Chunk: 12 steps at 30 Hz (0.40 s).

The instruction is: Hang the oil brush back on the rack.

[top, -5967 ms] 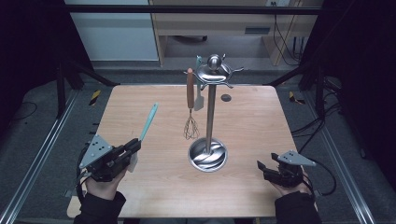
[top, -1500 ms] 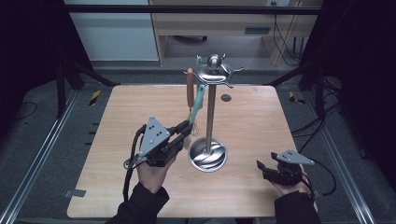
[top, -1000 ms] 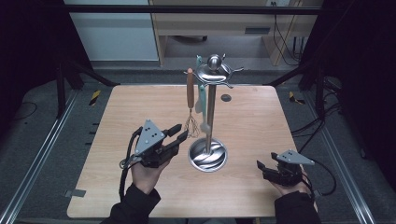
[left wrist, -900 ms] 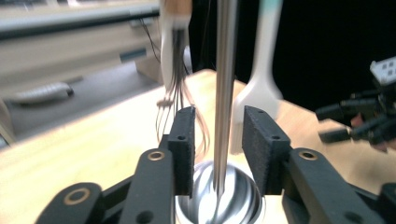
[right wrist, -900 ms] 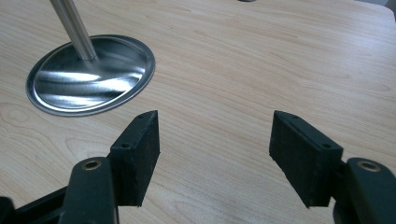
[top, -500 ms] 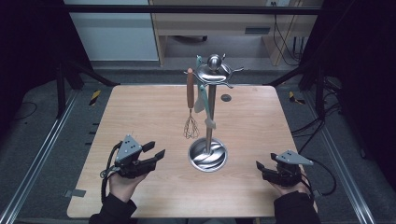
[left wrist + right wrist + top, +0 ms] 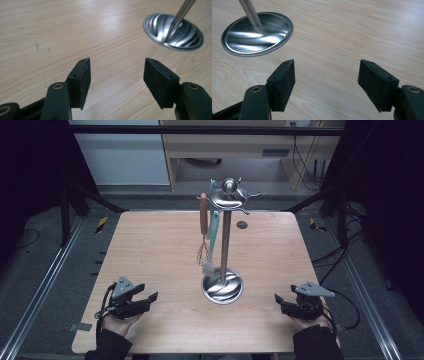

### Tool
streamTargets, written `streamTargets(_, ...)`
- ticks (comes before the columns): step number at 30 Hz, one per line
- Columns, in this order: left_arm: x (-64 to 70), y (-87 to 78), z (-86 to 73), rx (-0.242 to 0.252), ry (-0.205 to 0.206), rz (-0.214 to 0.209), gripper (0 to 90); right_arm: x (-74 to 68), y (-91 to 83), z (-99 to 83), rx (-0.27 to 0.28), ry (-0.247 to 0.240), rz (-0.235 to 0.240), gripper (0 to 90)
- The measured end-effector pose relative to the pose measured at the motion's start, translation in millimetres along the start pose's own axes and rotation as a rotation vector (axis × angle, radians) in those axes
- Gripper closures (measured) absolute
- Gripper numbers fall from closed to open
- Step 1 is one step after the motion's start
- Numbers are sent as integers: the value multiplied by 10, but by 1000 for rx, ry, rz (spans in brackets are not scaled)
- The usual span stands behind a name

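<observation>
Teal spatula (image 7: 212, 240) hangs from the top of a steel utensil stand (image 7: 223, 287) at the middle of a wooden desk (image 7: 150, 240), well apart from both grippers.

Nearest, at the near left corner of the desk, the left gripper (image 7: 145, 299) rests low over the wood in a person's hand, pointing right toward the stand. Its jaws are spread wide with nothing between them; in the left gripper view (image 7: 117, 71) bare wood shows through the gap, and the stand's round base (image 7: 173, 31) lies beyond and to the right.

At the near right corner, the right gripper (image 7: 279, 301) sits in the other hand, pointing left. Its jaws are likewise wide apart and hold nothing; in the right gripper view (image 7: 326, 75) the stand's base (image 7: 257, 33) lies ahead to the left, with the upright pole rising from it.

Farther in, the stand's shiny round base sits on the desk between the two grippers. The pole rises to a domed cap with hooks. The spatula hangs blade down just left of the pole, its blade just above the base. A whisk (image 7: 202, 232) with a brown wooden handle hangs just left of the spatula.

Near the far edge of the desk lies a small dark round mark (image 7: 242, 225).
</observation>
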State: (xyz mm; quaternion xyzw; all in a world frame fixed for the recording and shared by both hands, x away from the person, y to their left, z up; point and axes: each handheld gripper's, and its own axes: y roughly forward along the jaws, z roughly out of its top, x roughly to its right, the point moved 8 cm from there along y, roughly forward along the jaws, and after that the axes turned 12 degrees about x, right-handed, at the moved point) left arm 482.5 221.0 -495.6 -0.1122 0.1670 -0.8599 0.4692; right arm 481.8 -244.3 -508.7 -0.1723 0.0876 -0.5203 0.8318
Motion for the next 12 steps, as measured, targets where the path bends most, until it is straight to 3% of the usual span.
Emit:
streamTargets(6,-158,-96,-118,-31,-14,29,360,27,24,-70,-42,9,4,267)
streamTargets(12,-317,-156,-161,-20,-46,71,333,64,22,-104,-60,19,-2,263)
